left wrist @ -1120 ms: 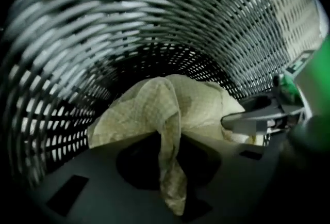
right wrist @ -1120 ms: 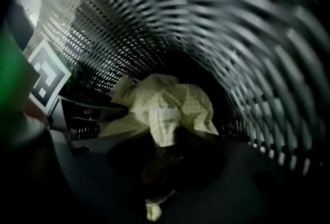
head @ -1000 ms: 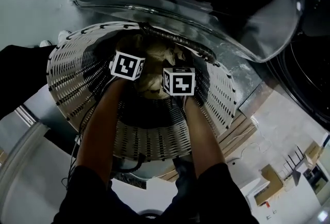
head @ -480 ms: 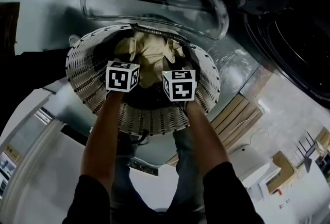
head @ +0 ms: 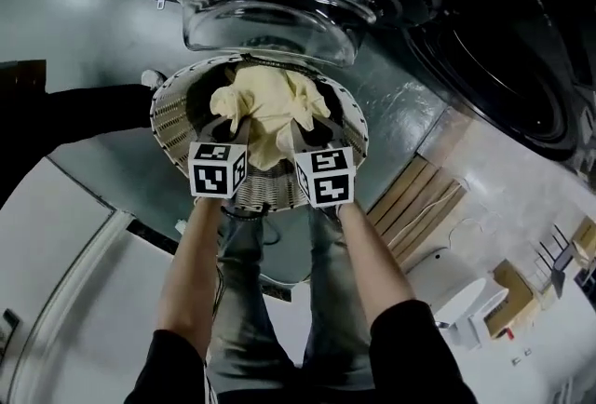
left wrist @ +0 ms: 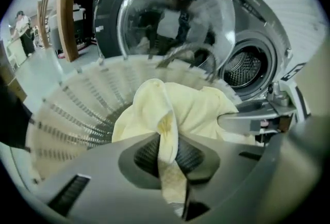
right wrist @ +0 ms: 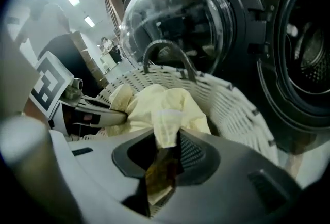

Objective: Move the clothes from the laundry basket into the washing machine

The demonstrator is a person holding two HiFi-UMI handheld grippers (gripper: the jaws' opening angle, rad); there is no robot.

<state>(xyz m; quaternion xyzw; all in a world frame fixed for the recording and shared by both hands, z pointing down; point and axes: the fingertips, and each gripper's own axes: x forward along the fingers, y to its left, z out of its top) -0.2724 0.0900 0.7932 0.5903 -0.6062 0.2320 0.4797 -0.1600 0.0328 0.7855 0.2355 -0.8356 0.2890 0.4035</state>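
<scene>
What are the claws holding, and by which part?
One pale yellow garment: the left claw pinches a bunched fold on its left side, the right claw one on its right.

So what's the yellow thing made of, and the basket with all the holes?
The yellow garment looks like thin, soft, matte fabric, maybe cotton: it crumples and folds easily. The laundry basket looks like hard, whitish plastic moulded with rows of slots, though that's a guess from its look.

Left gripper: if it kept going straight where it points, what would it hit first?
The yellow garment that the left gripper is pinching bunches right ahead of it. Behind that, probably the laundry basket, at its far wall, though depth is hard to judge.
</scene>
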